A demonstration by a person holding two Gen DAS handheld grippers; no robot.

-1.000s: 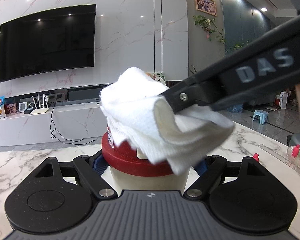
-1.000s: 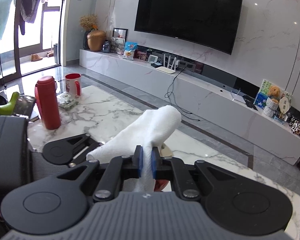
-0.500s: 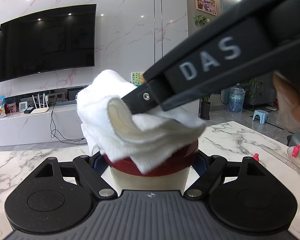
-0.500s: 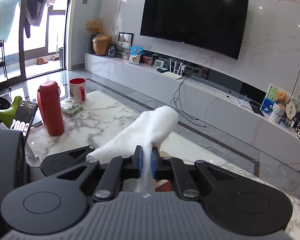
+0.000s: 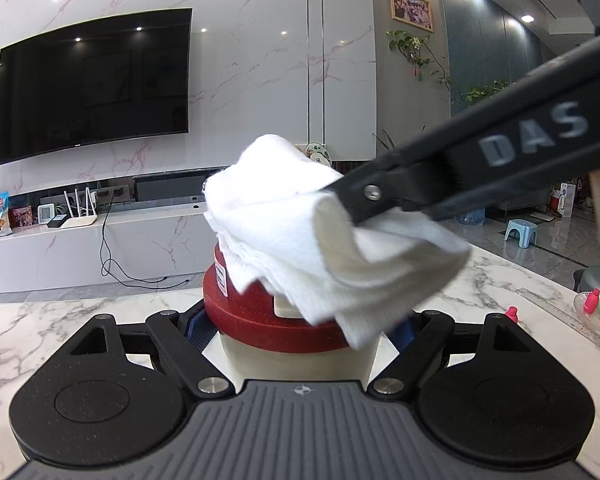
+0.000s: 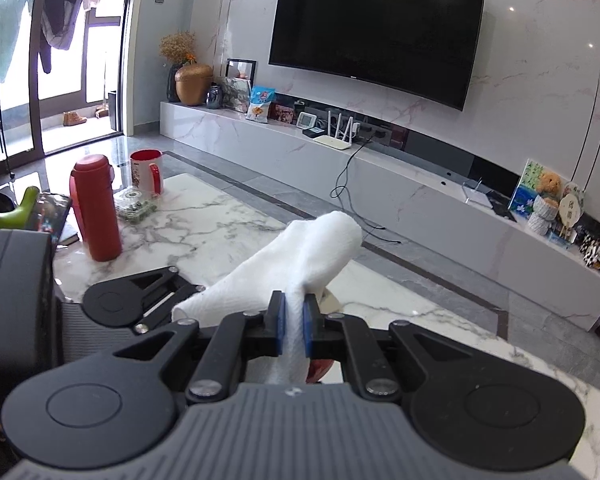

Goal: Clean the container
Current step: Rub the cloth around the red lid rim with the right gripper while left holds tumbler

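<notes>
Left wrist: one container [image 5: 300,356]; one cloth [image 5: 300,232]; two tools.

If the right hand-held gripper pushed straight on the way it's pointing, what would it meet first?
The right hand-held gripper is shut on the white cloth, which leads. Just below and ahead is the container's red lid, held by the left hand-held gripper. The cloth would probably press onto that lid first; depth is unclear.

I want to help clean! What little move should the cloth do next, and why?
Probably slide the white cloth sideways across the red lid. The right tool pinches it on top, while the left tool grips the container.
</notes>
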